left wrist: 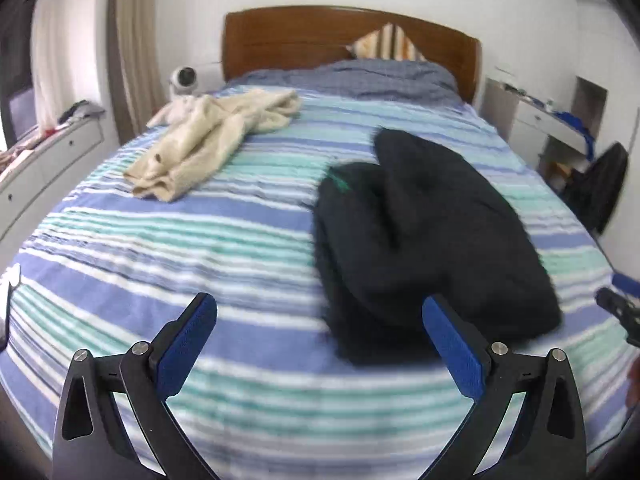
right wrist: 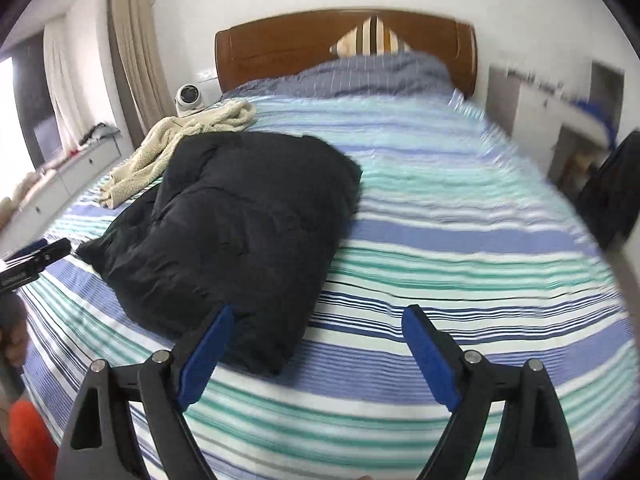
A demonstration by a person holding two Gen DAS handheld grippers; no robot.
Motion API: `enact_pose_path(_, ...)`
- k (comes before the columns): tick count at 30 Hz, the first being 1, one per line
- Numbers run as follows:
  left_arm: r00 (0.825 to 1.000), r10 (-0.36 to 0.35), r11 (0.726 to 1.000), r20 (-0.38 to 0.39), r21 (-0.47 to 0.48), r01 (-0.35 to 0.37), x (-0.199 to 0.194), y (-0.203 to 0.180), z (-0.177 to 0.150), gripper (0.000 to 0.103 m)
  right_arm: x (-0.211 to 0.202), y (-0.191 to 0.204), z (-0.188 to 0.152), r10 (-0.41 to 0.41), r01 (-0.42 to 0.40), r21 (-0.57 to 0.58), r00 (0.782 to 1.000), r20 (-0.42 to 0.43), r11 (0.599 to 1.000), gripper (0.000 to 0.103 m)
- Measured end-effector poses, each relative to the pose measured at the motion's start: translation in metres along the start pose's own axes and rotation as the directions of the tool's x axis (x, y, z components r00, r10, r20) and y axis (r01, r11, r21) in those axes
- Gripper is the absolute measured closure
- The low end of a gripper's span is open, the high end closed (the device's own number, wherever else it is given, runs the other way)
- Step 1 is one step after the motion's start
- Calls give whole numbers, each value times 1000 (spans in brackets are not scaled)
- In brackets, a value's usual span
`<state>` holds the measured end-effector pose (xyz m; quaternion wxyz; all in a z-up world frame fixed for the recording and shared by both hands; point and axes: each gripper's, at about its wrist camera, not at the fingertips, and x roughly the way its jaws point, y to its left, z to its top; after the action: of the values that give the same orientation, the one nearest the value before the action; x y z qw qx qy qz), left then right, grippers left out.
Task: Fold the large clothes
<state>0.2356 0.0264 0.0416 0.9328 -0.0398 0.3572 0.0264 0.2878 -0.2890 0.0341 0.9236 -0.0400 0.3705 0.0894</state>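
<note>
A black puffy jacket [left wrist: 424, 232] lies bunched and partly folded on the striped bed [left wrist: 200, 240]; it also shows in the right wrist view [right wrist: 240, 232]. My left gripper [left wrist: 320, 308] is open and empty, hovering above the bed just near the jacket's near edge, its right finger over the jacket hem. My right gripper [right wrist: 318, 320] is open and empty, its left finger over the jacket's near corner. A cream fleece garment [left wrist: 212, 136] lies crumpled at the far left of the bed, also in the right wrist view [right wrist: 176, 140].
A wooden headboard [left wrist: 344, 36] with a striped pillow [left wrist: 386, 44] and a bunched blue quilt [left wrist: 360, 76] is at the far end. A small white camera [left wrist: 184, 80] stands at the left. A white drawer unit [left wrist: 48, 156] is left, a desk [left wrist: 544, 116] right.
</note>
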Motion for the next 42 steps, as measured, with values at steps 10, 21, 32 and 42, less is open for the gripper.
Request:
enact_pose_path(10, 1000, 19, 998, 23, 64, -20, -39, -56, -31, 0, -48, 14, -21, -113, 116, -88, 993, 39, 989, 14)
enact_pose_path(21, 997, 19, 999, 79, 26, -21, -72, -68, -40, 0, -102, 19, -35, -67, 69, -10, 988, 141, 998, 14)
enact_pose_path(32, 991, 88, 996, 103, 18, -90, -95, -65, -50, 0, -117, 24, -42, -69, 67, 32, 995, 77, 997, 14)
enact_pose_path(42, 995, 71, 997, 71, 11, -72, -104, -62, -42, 0, -130, 41, -41, -26, 24, 21, 997, 69, 999, 14)
